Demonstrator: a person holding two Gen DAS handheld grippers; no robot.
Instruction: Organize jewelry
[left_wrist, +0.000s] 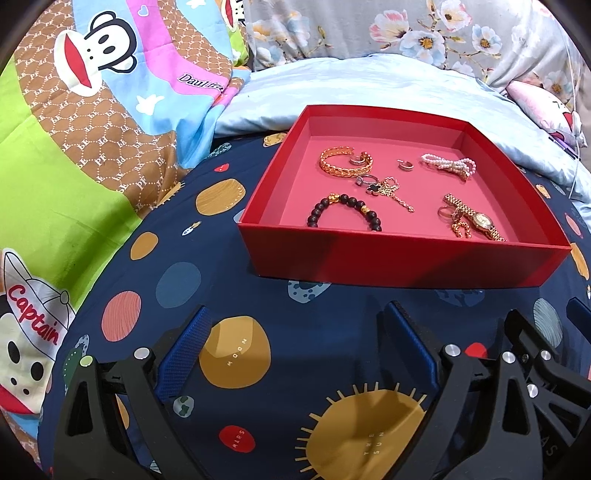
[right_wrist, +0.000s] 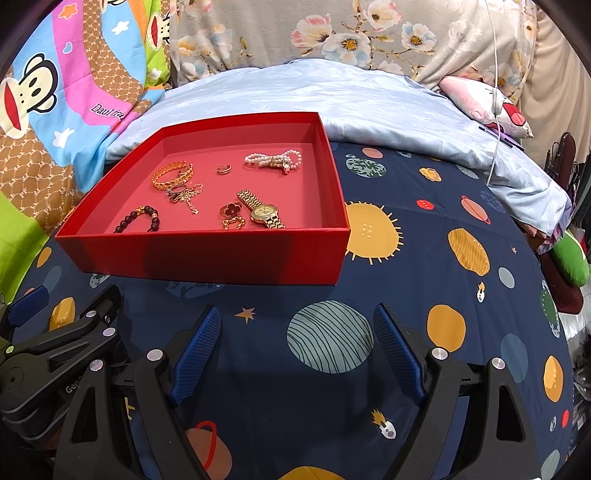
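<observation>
A: You hold both tools low over the navy bedsheet printed with planets and suns (right_wrist: 424, 258), side by side, short of the shallow red cardboard box (left_wrist: 402, 264). Your left gripper (left_wrist: 295, 343) has its blue-padded jaws spread wide with nothing between them.

B: Same on your right gripper (right_wrist: 297, 341): jaws wide apart, only a striped planet on the sheet showing in the gap. The left gripper's black frame sits just beside it at the left edge of the right wrist view.

A: All the jewelry lies inside the box, on its pink floor. Toward the far left corner you have the gold chain-link cuff bangle (left_wrist: 345, 162), with a small ring inside its curve.

B: Toward the far right corner lies the white pearl bracelet bunch (right_wrist: 273, 160), and between it and the bangle a small silver ring (right_wrist: 224, 168) sits alone.

A: At the near edge, left side, you see the dark wooden bead bracelet with gold spacers (left_wrist: 343, 212). Just behind it a tangle of gold chain with a black clover charm (left_wrist: 388, 190) is touching a ring.

B: Near the near right corner, the gold metal-band wristwatch (right_wrist: 263, 212) rests against a red clover ring (right_wrist: 232, 210) and a bit of gold chain.

A: Behind the box, a pale blue quilt (left_wrist: 369, 88) is bunched along the far edge of the sheet.
</observation>
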